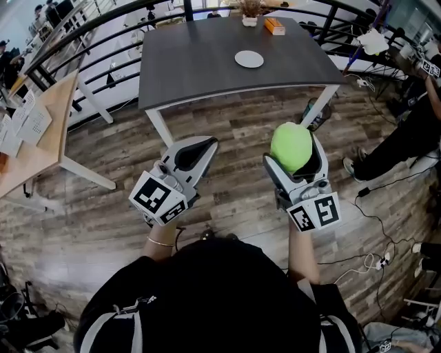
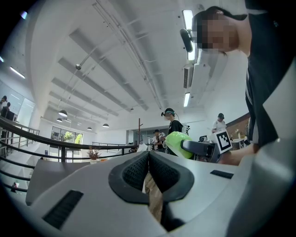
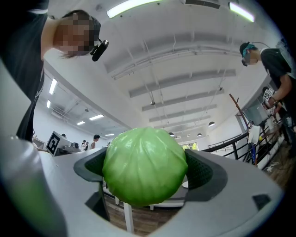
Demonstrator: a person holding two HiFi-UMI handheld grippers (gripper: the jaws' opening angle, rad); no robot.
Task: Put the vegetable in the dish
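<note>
Right gripper view: cabbage [image 3: 144, 166] clamped btwn fingers [image 3: 203, 174].

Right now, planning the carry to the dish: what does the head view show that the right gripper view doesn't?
Only the head view: the dark table from above, the white dish whole on it, an orange box at its far edge. Only the right gripper view: ceiling lights. Both: the green cabbage clamped in the right gripper; a white sliver beside its pad there may be the dish.
</note>
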